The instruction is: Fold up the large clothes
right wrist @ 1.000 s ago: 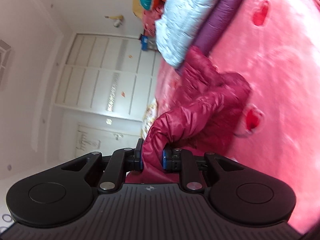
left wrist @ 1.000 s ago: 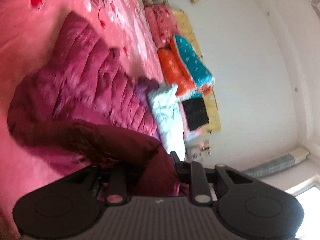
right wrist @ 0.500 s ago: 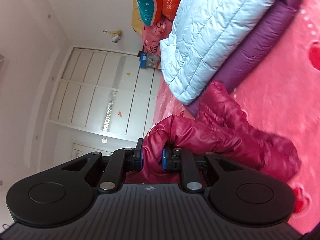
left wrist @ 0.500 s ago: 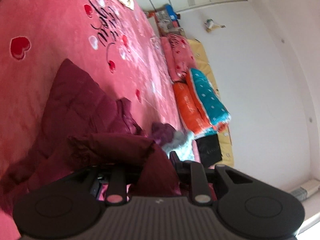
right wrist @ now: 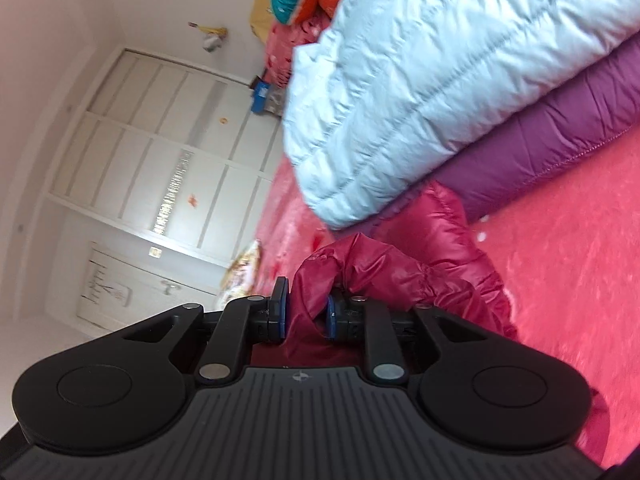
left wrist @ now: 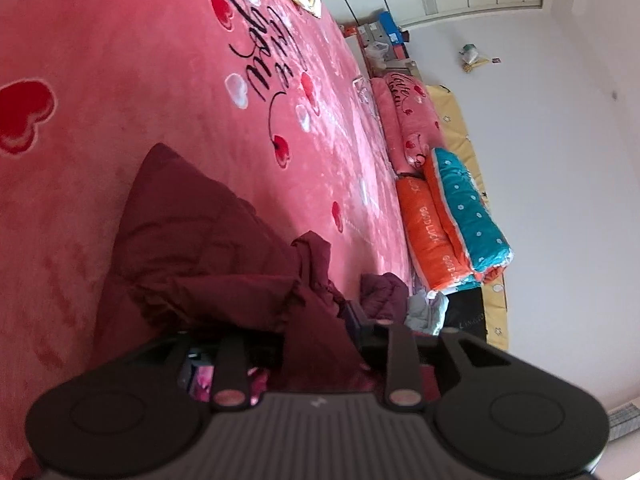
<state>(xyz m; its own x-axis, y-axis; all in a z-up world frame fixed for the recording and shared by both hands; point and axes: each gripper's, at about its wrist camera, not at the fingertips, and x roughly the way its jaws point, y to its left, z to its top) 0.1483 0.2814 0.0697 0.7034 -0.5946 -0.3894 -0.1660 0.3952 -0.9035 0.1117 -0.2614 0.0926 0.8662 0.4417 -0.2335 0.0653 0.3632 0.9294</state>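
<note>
A dark red puffer jacket (left wrist: pixel 200 232) lies bunched on the pink bed cover (left wrist: pixel 140 60). A fold of it rises between the fingers of my left gripper (left wrist: pixel 304 320). Those jaws are opening, the cloth hides the left pad, and the fold still hangs in the grip. In the right wrist view the same jacket (right wrist: pixel 400 272) looks brighter red. My right gripper (right wrist: pixel 306 314) pinches a twisted edge of it between its blue pads, and its jaws are starting to open. Both grippers sit low over the bed.
A folded light blue jacket (right wrist: pixel 440 80) lies on a purple one (right wrist: pixel 560 128) just beyond the red jacket. Folded orange (left wrist: pixel 432 232) and teal (left wrist: pixel 468 208) quilts line the wall side. A white wardrobe (right wrist: pixel 160 160) stands at the far end.
Both grippers have carried their jacket edges across the bed. The jacket's spread quilted body has gone from the left view, leaving a compact heap. The light blue and purple stack now looms close on the right.
</note>
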